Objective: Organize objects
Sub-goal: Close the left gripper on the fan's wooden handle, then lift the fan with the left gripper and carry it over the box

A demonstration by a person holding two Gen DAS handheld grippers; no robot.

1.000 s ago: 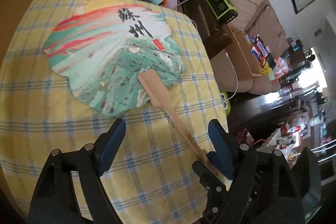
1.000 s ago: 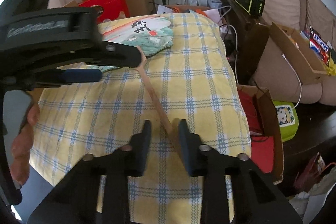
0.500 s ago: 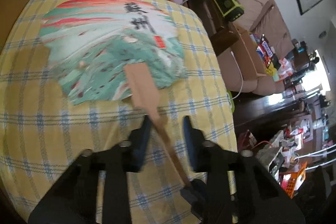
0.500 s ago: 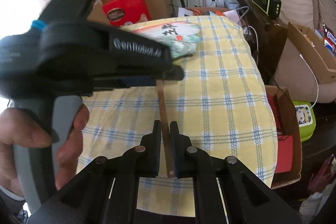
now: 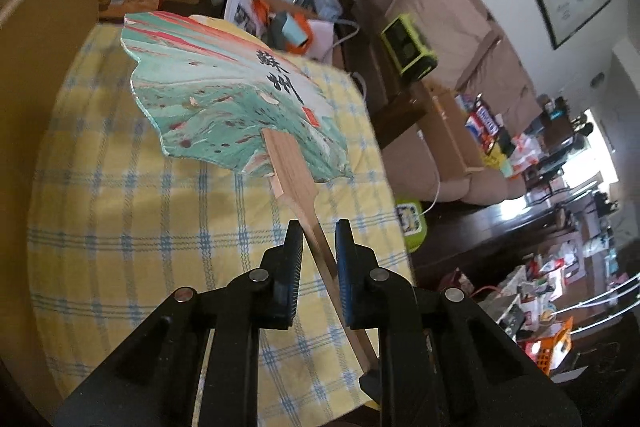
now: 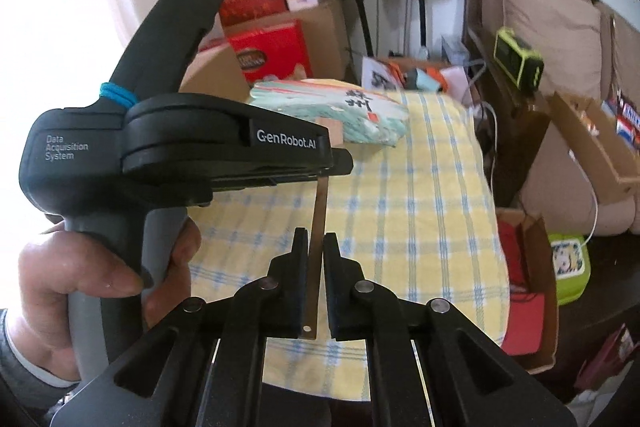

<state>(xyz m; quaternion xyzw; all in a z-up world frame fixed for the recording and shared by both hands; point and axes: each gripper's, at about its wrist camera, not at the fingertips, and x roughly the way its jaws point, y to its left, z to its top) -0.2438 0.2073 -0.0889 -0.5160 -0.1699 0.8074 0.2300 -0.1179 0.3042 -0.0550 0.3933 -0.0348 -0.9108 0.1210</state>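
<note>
Two grippers are being kept clamped on one fan handle [image 5: 316, 239]: the left gripper [image 5: 316, 251] is being closed on its upper part, the right gripper [image 6: 316, 267] on its lower end. The painted fan [image 5: 224, 95] is being held tilted above the yellow checked desk [image 5: 120, 211], clear of the cloth.

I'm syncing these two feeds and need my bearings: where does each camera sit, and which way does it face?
Left wrist view: sits on the left tongs, looking down along them at the fan over the checked tablecloth; only its own fingers show, closing on the fan's handle.
Right wrist view: sits on the right tongs, facing the same table; the left tongs and the hand holding them show.
Shared: fan, tablecloth, green box, sofa.
</note>
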